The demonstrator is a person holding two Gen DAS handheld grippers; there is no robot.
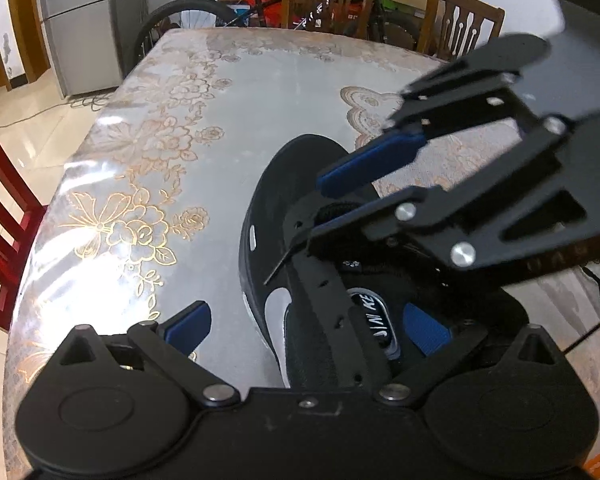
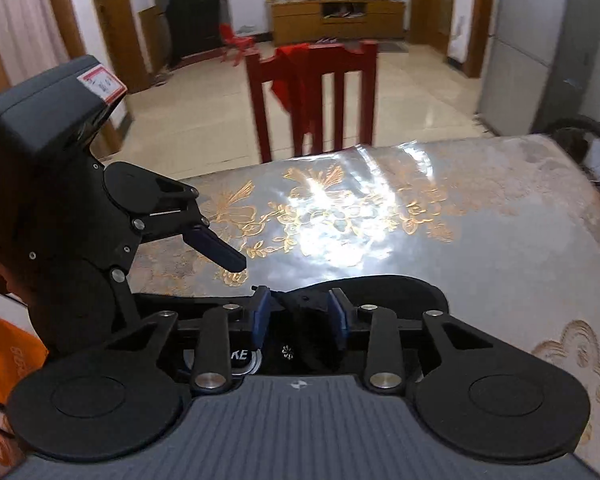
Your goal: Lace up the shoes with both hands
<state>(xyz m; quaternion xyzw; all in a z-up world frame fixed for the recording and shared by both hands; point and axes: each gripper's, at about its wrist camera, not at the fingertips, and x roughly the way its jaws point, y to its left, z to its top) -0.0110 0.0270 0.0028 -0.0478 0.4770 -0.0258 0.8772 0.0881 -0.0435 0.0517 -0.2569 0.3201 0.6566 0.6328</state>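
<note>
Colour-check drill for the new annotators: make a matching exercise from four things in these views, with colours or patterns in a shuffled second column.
Things:
1. shoe
2. chair with cloth draped on it
3. gripper pads
4. table cover

Looks:
A. blue
B. pale with gold flowers
C. black
D. red

Pairs: 1-C, 2-D, 3-A, 4-B

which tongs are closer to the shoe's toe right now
Right. The right tongs hang over the eyelet area of the black shoe, just short of its toe. The left tongs straddle the heel end and the opening.
</note>
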